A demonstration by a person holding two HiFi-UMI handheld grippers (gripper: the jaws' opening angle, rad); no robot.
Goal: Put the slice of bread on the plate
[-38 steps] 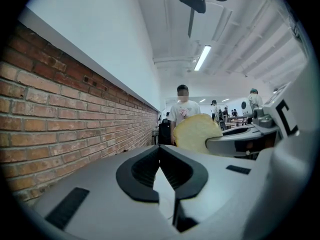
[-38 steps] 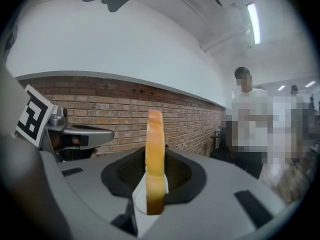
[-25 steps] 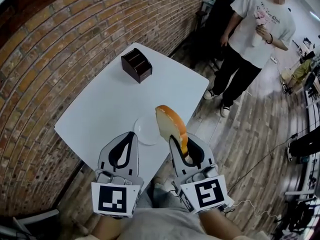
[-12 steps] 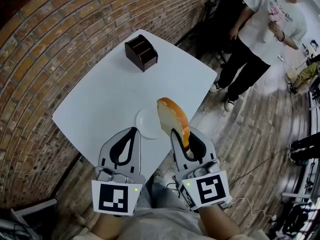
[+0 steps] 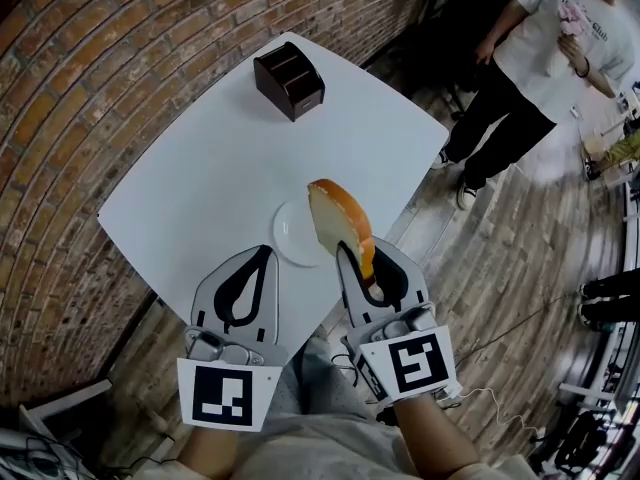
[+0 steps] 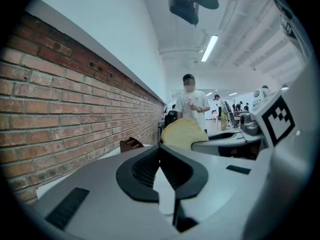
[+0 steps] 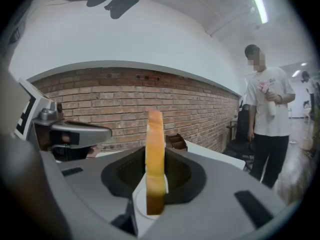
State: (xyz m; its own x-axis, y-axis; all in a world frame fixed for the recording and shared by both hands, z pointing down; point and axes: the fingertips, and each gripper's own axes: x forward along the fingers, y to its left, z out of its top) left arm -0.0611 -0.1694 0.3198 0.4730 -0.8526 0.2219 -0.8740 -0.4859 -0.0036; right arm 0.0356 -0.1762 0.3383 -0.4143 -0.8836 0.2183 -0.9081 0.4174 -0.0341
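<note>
A slice of bread (image 5: pixel 340 224) with a golden crust stands on edge between the jaws of my right gripper (image 5: pixel 350 251), which is shut on it. In the right gripper view the slice (image 7: pixel 154 159) rises upright from the jaws. It hangs over the right rim of a small white plate (image 5: pixel 292 236) near the front edge of the white table (image 5: pixel 220 178). My left gripper (image 5: pixel 265 251) is shut and holds nothing, just left of the plate. From the left gripper view the bread (image 6: pixel 184 134) shows beyond the shut jaws.
A dark wooden box (image 5: pixel 288 80) with compartments stands at the table's far side. A brick wall (image 5: pixel 70 88) runs along the left. A person in a white shirt (image 5: pixel 560 38) stands on the wooden floor at the far right.
Both grippers have sunk a little toward the table, the right one still carrying the bread. The plate now lies closer under the slice.
</note>
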